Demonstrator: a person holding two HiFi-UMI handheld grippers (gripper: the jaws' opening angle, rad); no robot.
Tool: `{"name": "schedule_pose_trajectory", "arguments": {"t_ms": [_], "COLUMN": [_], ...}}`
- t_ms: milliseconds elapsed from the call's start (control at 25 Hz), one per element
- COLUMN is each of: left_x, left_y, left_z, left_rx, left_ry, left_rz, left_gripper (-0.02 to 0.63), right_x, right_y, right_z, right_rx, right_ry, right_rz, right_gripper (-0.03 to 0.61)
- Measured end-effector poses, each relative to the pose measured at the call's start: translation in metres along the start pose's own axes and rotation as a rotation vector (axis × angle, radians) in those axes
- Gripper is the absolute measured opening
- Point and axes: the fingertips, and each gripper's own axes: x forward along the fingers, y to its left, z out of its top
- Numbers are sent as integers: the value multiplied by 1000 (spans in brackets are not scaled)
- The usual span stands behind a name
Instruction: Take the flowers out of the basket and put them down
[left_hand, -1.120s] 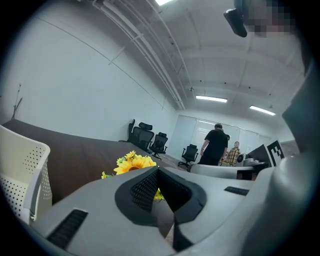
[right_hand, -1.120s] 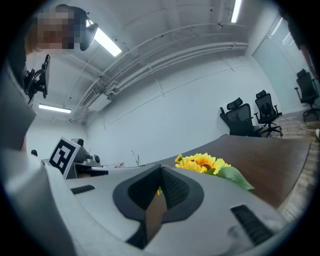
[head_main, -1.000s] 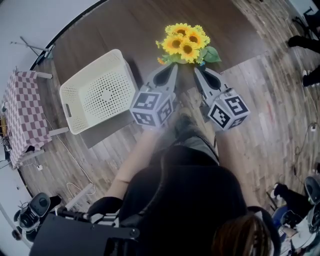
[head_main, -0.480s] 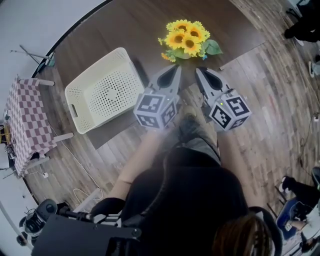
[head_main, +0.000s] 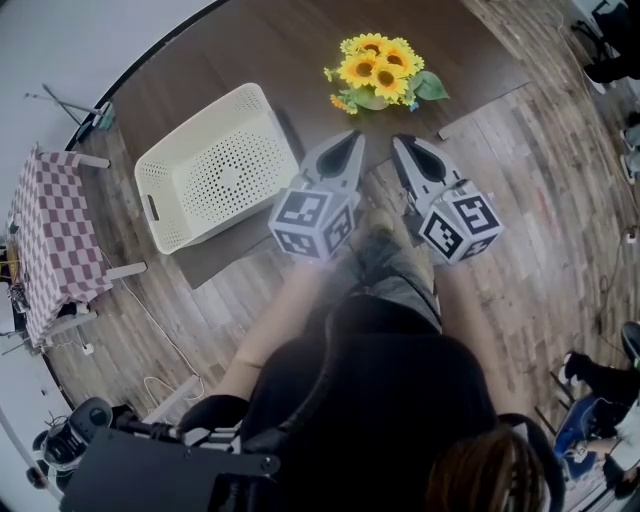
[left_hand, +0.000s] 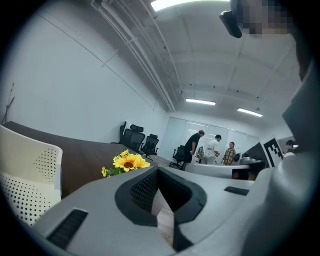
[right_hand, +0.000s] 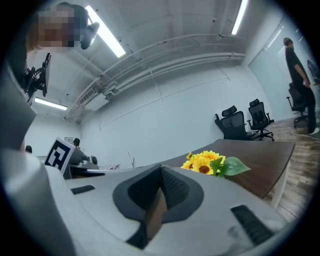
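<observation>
A bunch of yellow sunflowers (head_main: 384, 73) with green leaves lies on the dark brown table (head_main: 260, 50), out of the white perforated basket (head_main: 190, 124), which stands empty to its left. My left gripper (head_main: 352, 141) and right gripper (head_main: 403, 145) hover side by side just short of the table's near edge, both shut with nothing in them, a clear gap away from the flowers. In the left gripper view the flowers (left_hand: 127, 162) show beyond the closed left gripper (left_hand: 159, 173), with the basket (left_hand: 30, 170) at the left. In the right gripper view the flowers (right_hand: 207, 162) lie past the closed right gripper (right_hand: 161, 172).
A small stand with a checkered cloth (head_main: 50, 240) is at the left. Wooden floor runs around the table's near edge (head_main: 480, 95). Office chairs (left_hand: 137, 140) and several standing people (left_hand: 215, 150) are far behind. My own shoe (head_main: 375, 245) is below the grippers.
Both grippers have drawn back from the flowers together, still shut, and the gap to the bunch has widened. The flowers stay lying on the table.
</observation>
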Motion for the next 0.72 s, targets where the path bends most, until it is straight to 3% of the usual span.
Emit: {"name": "schedule_pose_trajectory", "arguments": {"t_ms": [720], "left_x": [-38], "left_y": [-25], "left_z": [-8], "left_rx": [15], "left_ry": [-29], "left_rz": [-21], "left_gripper": [0], "right_x": [-36], "right_y": [30], "right_z": [-8], "right_rx": [-16], "right_ry": [-12], "right_rz": [3], "right_gripper": [0]}}
